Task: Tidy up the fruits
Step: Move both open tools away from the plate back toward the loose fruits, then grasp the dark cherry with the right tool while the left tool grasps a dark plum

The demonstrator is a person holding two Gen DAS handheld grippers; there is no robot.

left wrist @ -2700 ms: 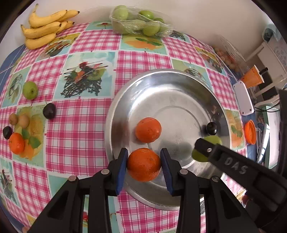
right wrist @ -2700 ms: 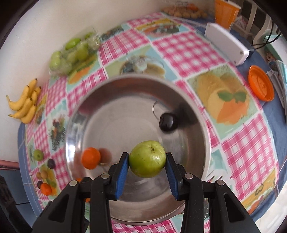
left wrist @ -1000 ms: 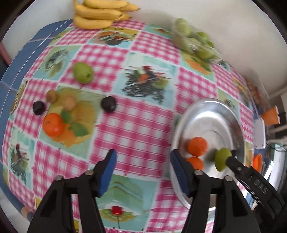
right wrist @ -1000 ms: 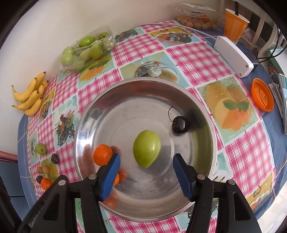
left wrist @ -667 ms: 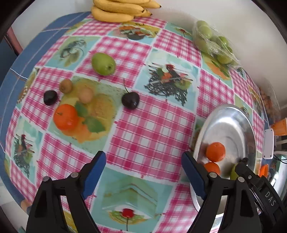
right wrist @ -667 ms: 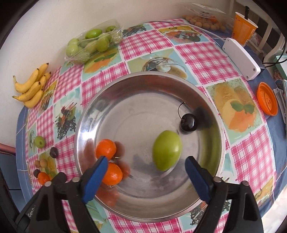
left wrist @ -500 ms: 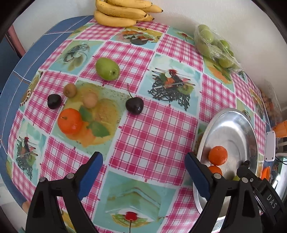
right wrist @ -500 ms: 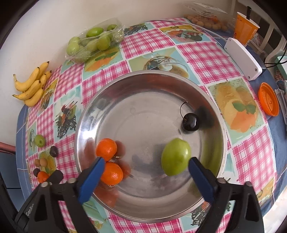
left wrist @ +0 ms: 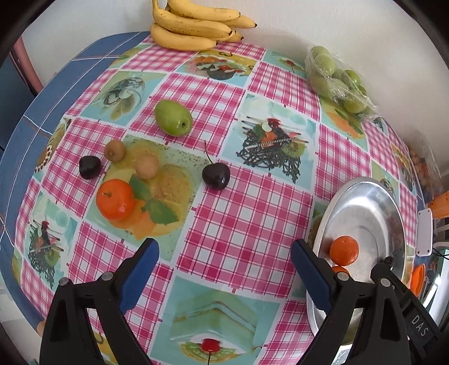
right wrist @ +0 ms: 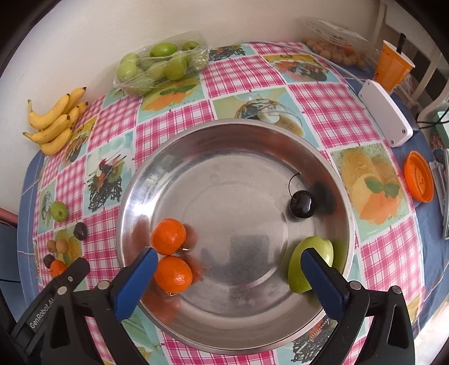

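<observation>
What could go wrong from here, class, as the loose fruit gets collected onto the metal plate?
1. The green fruit lies against the plate's sloped rim, partly behind the open right claw; a nudge might roll it into the cherry.
2. The two oranges touch each other, so another fruit set there could send them rolling.
3. On the cloth, the stemmed cherry is small and round; the wide left claw may knock it away.

The right gripper's blue finger (right wrist: 320, 276) covers part of the smooth green fruit (right wrist: 303, 269) in the round steel bowl (right wrist: 224, 134). In the left wrist view, the lower orange tangerine (left wrist: 341, 270) mostly sits behind the left gripper's finger (left wrist: 308, 278), and the yellow banana bunch (left wrist: 193, 25) gets chopped by the top edge.
</observation>
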